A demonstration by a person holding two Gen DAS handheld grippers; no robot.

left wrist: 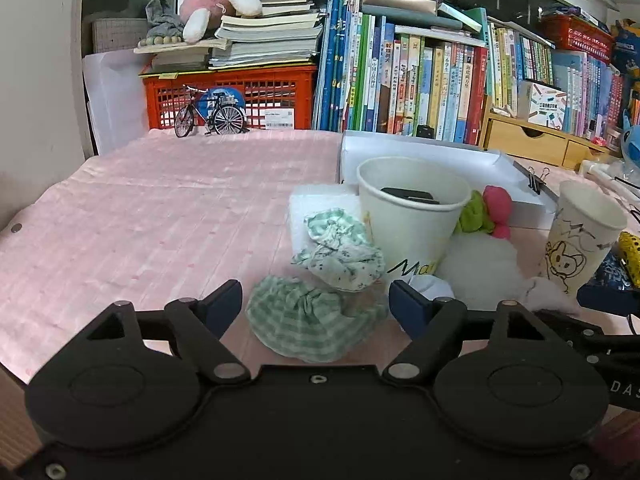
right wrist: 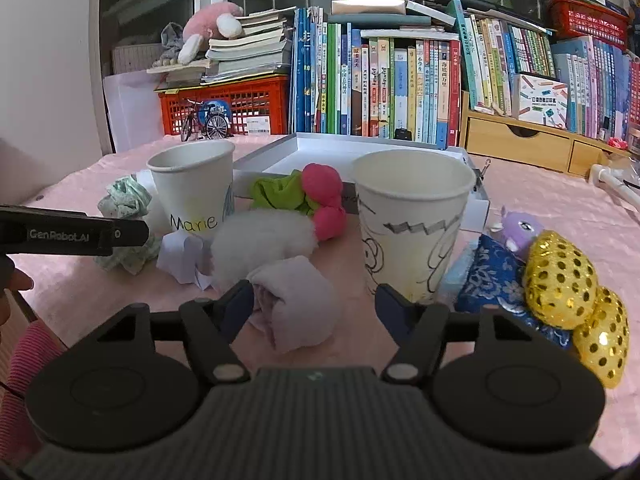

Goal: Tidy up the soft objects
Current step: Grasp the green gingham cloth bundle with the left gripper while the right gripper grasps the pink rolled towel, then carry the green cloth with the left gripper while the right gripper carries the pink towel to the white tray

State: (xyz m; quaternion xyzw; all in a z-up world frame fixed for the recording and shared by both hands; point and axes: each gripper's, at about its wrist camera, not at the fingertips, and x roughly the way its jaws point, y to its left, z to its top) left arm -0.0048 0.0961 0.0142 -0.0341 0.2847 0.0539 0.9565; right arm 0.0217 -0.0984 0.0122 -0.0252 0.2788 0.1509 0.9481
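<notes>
My left gripper [left wrist: 316, 304] is open, its jaws on either side of a green checked cloth [left wrist: 308, 318] on the pink table cover. A second pale green cloth [left wrist: 340, 250] lies behind it, beside the "Marie" paper cup [left wrist: 408, 216]. My right gripper [right wrist: 314, 304] is open around a rolled lilac cloth [right wrist: 298, 306]. Behind that lie a white fluffy ball [right wrist: 260, 242], a green and pink plush [right wrist: 316, 196] and a doodled paper cup [right wrist: 412, 224]. A blue patterned pouch [right wrist: 492, 280], gold sequin hearts [right wrist: 560, 280] and a purple plush [right wrist: 520, 226] lie at the right.
A white shallow tray [right wrist: 280, 160] stands behind the cups. Books, a red crate [left wrist: 232, 96], a model bicycle [left wrist: 210, 116] and wooden drawers [right wrist: 516, 144] line the back. Crumpled white paper [right wrist: 180, 254] lies near the Marie cup. The left gripper body [right wrist: 72, 234] shows at left in the right wrist view.
</notes>
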